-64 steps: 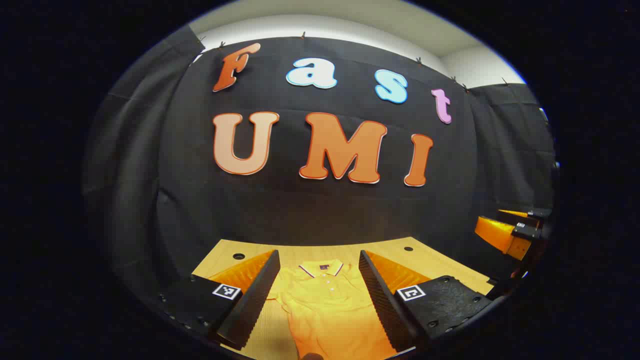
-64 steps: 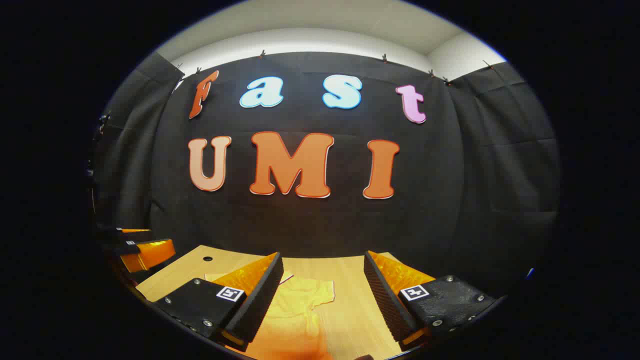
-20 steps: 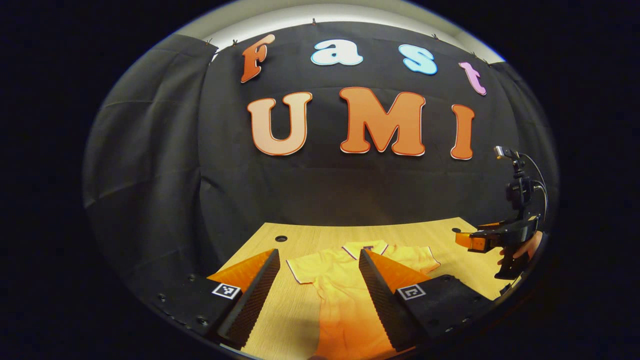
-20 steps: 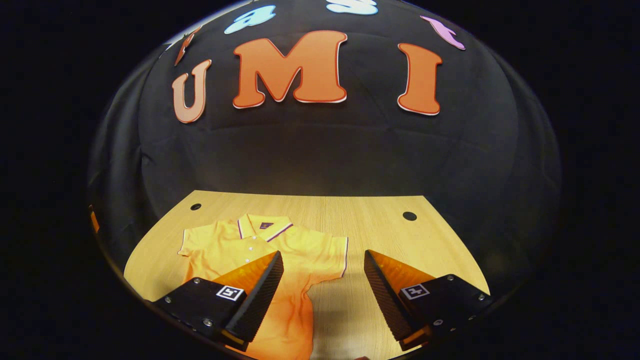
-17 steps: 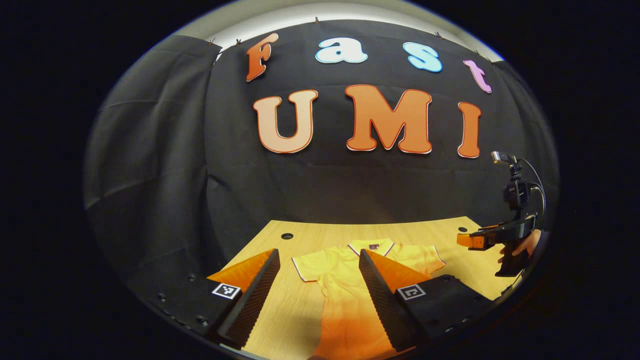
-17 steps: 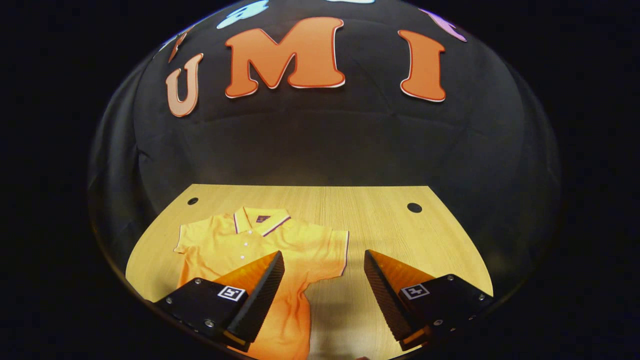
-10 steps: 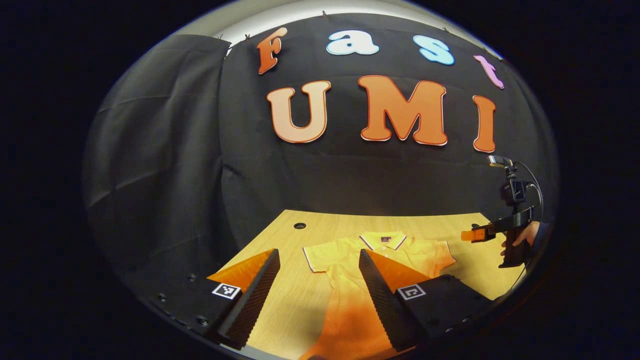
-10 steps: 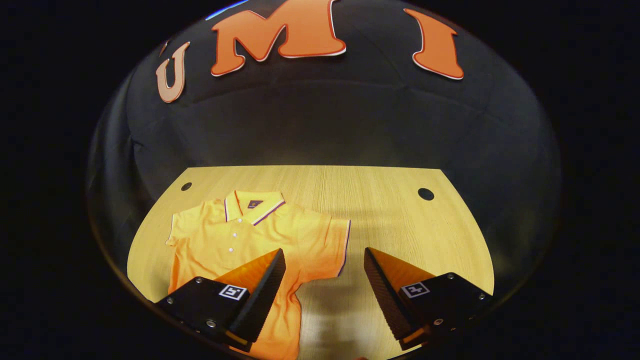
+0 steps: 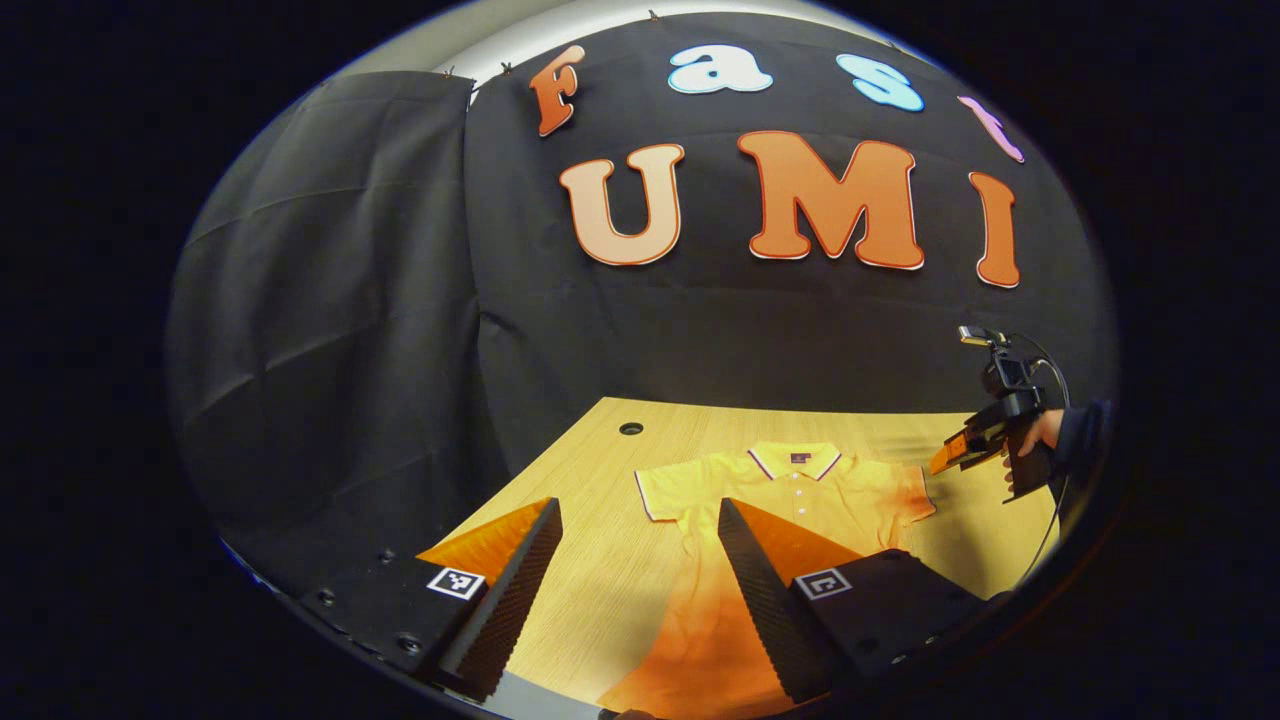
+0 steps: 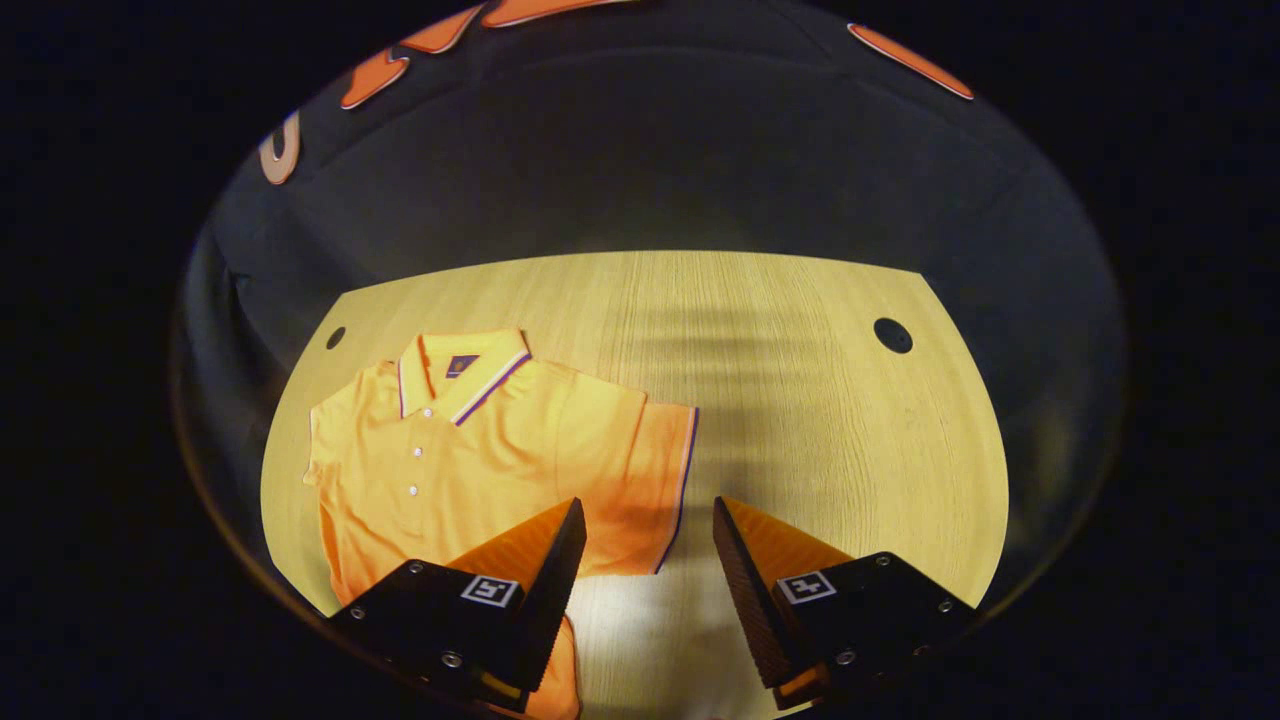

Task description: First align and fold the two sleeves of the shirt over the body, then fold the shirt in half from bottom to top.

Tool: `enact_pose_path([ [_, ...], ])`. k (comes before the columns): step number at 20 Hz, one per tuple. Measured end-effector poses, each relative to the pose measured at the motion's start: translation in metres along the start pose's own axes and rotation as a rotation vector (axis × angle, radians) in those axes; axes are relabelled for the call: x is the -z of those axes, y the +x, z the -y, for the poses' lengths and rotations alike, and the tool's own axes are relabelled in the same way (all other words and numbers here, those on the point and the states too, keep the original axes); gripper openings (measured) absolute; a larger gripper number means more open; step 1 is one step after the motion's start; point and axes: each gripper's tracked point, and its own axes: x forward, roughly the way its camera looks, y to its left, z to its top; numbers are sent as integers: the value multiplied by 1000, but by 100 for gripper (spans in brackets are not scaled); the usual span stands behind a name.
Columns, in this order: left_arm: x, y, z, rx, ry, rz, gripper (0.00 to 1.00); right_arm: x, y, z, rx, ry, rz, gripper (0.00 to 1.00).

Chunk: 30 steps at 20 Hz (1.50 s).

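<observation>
yellow polo shirt (image 10: 480, 450) flat on wooden table (image 10: 800, 400); collar tag unreadable.

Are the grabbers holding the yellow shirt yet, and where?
Nothing is held yet. The right gripper is open above the shirt, near its sleeve. The left gripper is open too, above the table.

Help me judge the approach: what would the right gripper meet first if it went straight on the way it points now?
Most likely the shirt's sleeve, whose striped hem lies between the open fingers of the right gripper, or the table just beside it; depth is unclear.
</observation>
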Motion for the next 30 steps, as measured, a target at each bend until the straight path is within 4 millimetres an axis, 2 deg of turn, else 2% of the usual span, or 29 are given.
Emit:
enact_pose_path([
  [2, 4, -1, -1, -15, -11, -19, 97, 4, 21, 2, -6, 21, -83, 76],
  [4, 6, -2, -4, -32, -17, -36, 97, 15, 42, 10, 8, 29, -175, 73],
  [5, 6, -3, -3, -39, -20, -42, 97, 18, 49, 11, -1, 44, -209, 67],
  [6, 6, -4, -4, -45, -19, -44, 97, 21, 55, 6, -16, 63, -232, 72],
  [7, 6, -5, -5, -50, -16, -45, 98, 22, 59, 3, -31, 77, -245, 65],
  [8, 7, -5, -5, -53, -13, -48, 97, 23, 66, 6, -16, 74, -251, 71],
  [9, 7, -4, -5, -54, -12, -53, 97, 24, 73, 10, 6, 67, -256, 71],
  [11, 12, -2, -4, -55, -19, -67, 97, 21, 79, 12, 50, 79, -249, 53],
  [12, 14, -1, -3, -56, -24, -74, 98, 20, 75, 9, 55, 62, -257, 49],
  [14, 18, -3, -2, -58, -33, -82, 98, 23, 75, 9, 75, 3, -246, 48],
  [16, 16, 0, -1, -59, -46, -82, 98, 23, 76, 1, 66, -18, -210, 31],
  [17, 17, 0, -1, -59, -51, -79, 98, 22, 74, 0, 47, -22, -204, 16],
  [18, 19, -1, 0, -57, -56, -78, 98, 20, 74, -1, 32, 15, -218, 16],
  [19, 20, -1, 0, -56, -59, -80, 98, 21, 73, -3, -4, 58, -225, 6],
  [20, 21, 0, 0, -59, -61, -81, 98, 22, 68, -10, -63, 105, -253, 6],
  [25, 25, 4, -1, -70, -92, -93, 98, -3, 56, -30, -165, 181, -192, 5],
  [30, 29, 5, -2, -74, -115, -105, 98, -20, 38, -61, -231, 141, -156, 5],
])
